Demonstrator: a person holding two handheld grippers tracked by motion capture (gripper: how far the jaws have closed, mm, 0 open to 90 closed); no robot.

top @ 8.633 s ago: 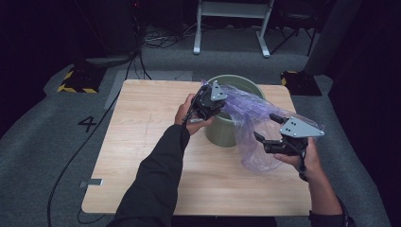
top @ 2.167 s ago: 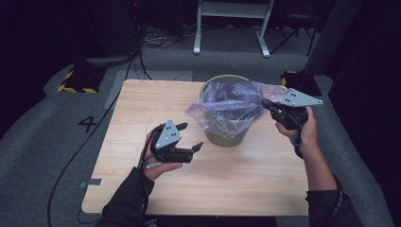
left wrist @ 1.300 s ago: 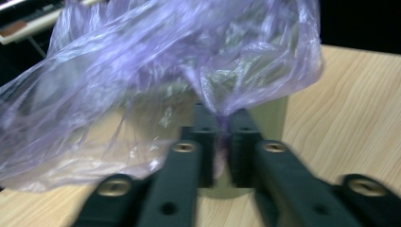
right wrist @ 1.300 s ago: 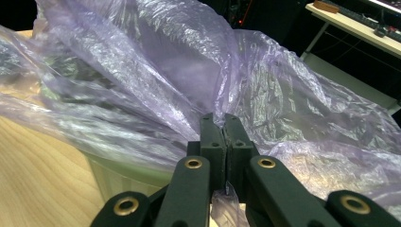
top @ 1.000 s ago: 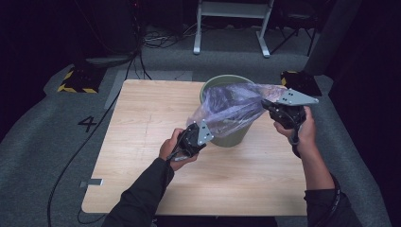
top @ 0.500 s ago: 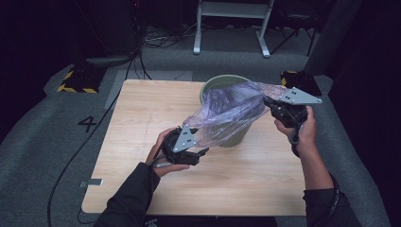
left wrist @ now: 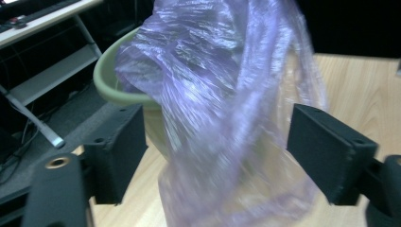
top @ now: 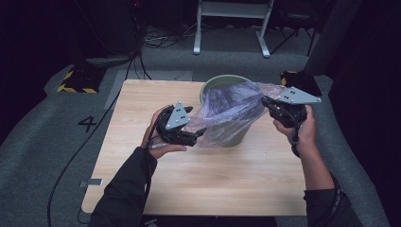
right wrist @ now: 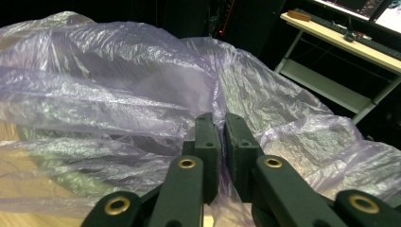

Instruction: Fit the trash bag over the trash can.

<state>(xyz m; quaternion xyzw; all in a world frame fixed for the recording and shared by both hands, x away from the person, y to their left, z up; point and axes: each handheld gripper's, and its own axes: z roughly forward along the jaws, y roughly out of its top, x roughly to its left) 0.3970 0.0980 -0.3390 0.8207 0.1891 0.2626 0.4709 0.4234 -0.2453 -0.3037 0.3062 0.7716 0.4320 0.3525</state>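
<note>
Purple bag [top: 226, 113] drapes over the green bin [top: 222, 84] on the table [top: 142, 99]. Right gripper [top: 276, 108] pinches its edge beside the rim, probably to anchor it. Left gripper [top: 197, 135] stands spread, the film hanging loose between its jaws, seemingly untouched, ready for a fresh hold.

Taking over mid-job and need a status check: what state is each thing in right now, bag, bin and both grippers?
Plastic bag: partly in the bin, bunched, one side draped down the outside toward the table.
Bin: upright on the table, bag not yet spread over its rim.
Left gripper: jaws wide open, bag hanging loose between them, not pinched.
Right gripper: pinching a fold of the bag, jaws just easing.
Table: bears the bin.
</note>
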